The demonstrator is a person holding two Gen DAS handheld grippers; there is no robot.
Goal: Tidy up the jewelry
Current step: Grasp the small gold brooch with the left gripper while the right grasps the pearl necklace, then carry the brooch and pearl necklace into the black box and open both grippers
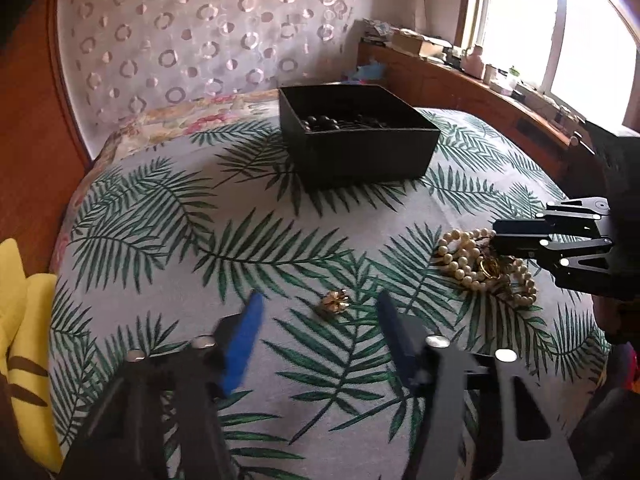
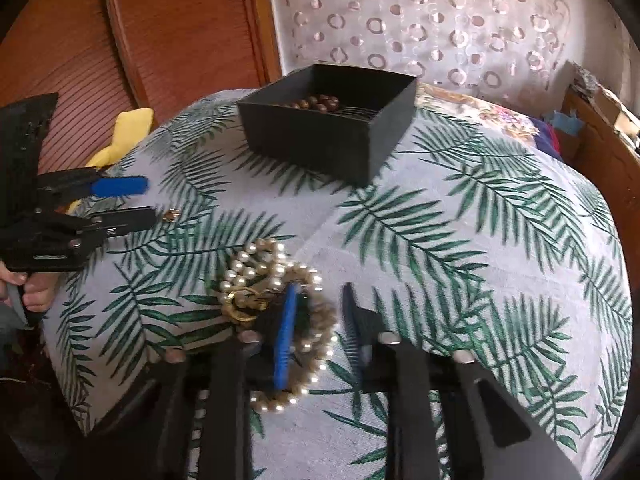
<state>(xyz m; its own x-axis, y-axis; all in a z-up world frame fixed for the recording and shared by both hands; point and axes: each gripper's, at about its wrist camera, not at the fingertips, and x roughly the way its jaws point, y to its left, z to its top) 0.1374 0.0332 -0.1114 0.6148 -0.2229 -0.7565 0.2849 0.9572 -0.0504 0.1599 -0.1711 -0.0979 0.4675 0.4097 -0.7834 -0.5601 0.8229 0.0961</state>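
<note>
A small gold brooch (image 1: 333,303) lies on the leaf-print cloth between the open fingers of my left gripper (image 1: 320,300); it also shows in the right wrist view (image 2: 173,214). A pile of pearl necklaces with gold rings (image 1: 482,266) lies to the right; it fills the lower middle of the right wrist view (image 2: 276,300). My right gripper (image 2: 320,296) is open over this pile, its left finger inside a pearl loop. A black box (image 1: 356,136) holding dark beads stands further back; it also shows in the right wrist view (image 2: 332,120).
The leaf-print cloth (image 1: 248,240) covers a rounded surface. A yellow cloth (image 1: 20,320) lies at the left edge. A wooden panel (image 2: 180,32) and patterned curtain (image 1: 200,32) stand behind. A cluttered wooden ledge (image 1: 480,80) runs under the window.
</note>
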